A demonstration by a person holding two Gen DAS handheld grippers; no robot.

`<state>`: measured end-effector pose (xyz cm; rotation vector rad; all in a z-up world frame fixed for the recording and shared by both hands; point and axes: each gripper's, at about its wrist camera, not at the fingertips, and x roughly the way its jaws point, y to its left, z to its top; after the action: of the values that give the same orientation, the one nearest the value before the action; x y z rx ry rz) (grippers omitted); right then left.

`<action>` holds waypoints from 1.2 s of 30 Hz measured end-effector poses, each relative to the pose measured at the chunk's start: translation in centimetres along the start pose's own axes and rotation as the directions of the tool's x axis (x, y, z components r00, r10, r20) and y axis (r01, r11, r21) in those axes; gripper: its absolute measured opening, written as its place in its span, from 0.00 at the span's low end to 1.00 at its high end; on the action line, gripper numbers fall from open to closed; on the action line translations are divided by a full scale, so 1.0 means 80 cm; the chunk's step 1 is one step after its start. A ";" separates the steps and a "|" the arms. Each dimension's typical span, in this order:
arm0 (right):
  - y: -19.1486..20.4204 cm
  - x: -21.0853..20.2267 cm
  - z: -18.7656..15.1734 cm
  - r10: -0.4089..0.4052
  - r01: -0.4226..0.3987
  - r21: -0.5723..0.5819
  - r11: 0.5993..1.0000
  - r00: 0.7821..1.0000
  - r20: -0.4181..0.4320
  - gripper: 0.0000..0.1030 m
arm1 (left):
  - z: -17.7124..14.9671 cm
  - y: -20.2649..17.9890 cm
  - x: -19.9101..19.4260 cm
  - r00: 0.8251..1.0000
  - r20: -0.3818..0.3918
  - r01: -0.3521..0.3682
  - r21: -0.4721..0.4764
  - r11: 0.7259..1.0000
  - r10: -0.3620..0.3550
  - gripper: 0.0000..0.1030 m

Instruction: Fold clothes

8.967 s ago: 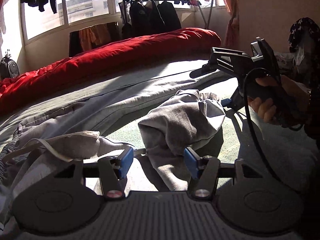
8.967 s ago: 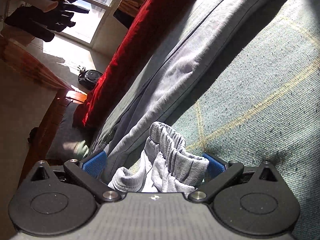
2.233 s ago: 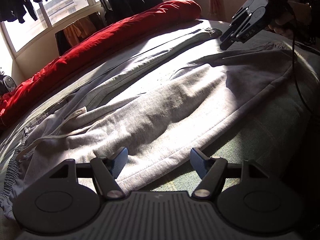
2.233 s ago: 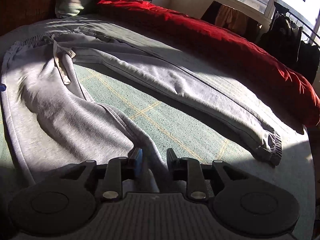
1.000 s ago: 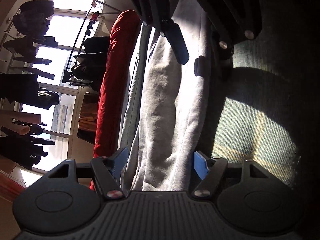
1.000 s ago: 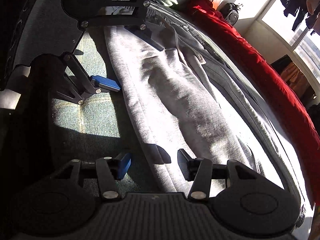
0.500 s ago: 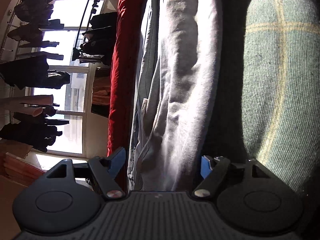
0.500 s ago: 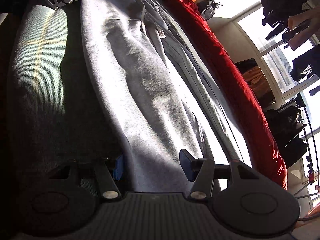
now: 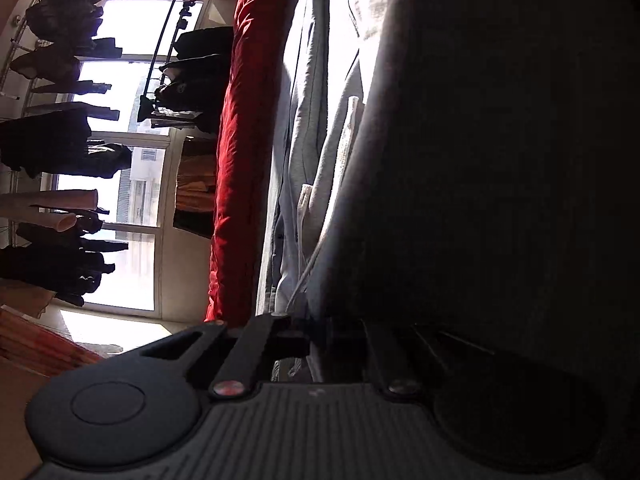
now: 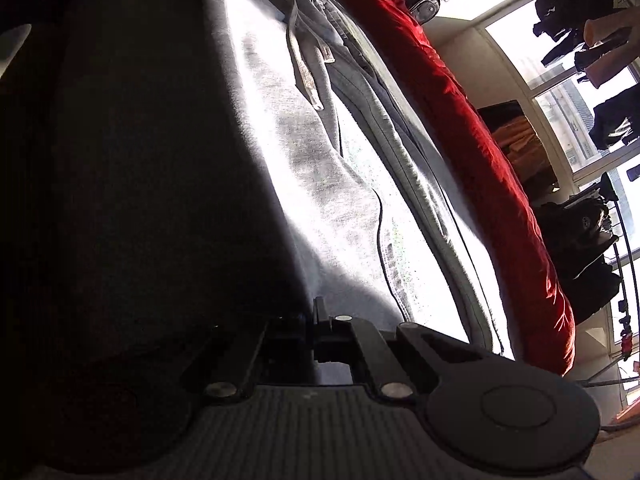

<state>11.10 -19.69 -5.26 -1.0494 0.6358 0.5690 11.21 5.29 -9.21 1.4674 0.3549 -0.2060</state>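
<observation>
I have both sets of jaws clamped on the sweatpants (image 10: 320, 184) — left gripper (image 9: 316, 336) and right gripper (image 10: 312, 332) on the edge far from the red duvet (image 10: 460, 120). Thin bite: 1 side could slip — leaving a skewed fold.

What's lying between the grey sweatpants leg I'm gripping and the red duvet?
The sweatpants' other leg and its drawstring, stretched along the red duvet; right wrist view shows it best.
</observation>
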 end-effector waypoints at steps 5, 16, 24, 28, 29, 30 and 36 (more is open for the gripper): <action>-0.006 -0.017 -0.004 0.181 -0.179 0.051 0.982 0.983 -0.029 0.03 | -0.010 -0.009 -0.018 0.998 0.010 0.069 0.028 0.997 -0.069 0.06; 0.007 0.004 -0.008 0.293 -0.285 0.133 0.949 0.955 -0.046 0.16 | -0.012 -0.036 -0.033 0.987 0.009 0.158 -0.011 0.987 -0.158 0.16; -0.023 -0.043 -0.006 0.365 -0.386 0.280 0.879 0.922 0.126 0.40 | -0.105 0.075 -0.042 0.939 0.060 0.283 -0.695 0.661 -0.339 0.32; -0.043 -0.050 -0.001 0.359 -0.415 0.382 0.826 0.909 0.211 0.42 | -0.205 0.128 -0.001 0.924 0.077 0.138 -0.981 0.137 -0.375 0.49; -0.047 -0.050 0.002 0.343 -0.408 0.403 0.819 0.912 0.228 0.43 | -0.229 0.125 0.009 0.921 0.080 0.095 -0.995 0.021 -0.382 0.55; -0.050 -0.050 0.004 0.328 -0.401 0.419 0.814 0.914 0.238 0.47 | -0.252 0.123 0.019 0.918 0.083 0.051 -0.994 -0.094 -0.387 0.55; -0.060 -0.046 0.009 0.260 -0.399 0.529 0.749 0.911 0.320 0.52 | -0.325 0.082 0.068 0.907 0.030 -0.136 -0.923 -0.360 -0.420 0.57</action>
<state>12.07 -21.37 0.52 -0.2723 0.7376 0.7302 15.71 32.13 -6.70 -0.4894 0.7759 0.2052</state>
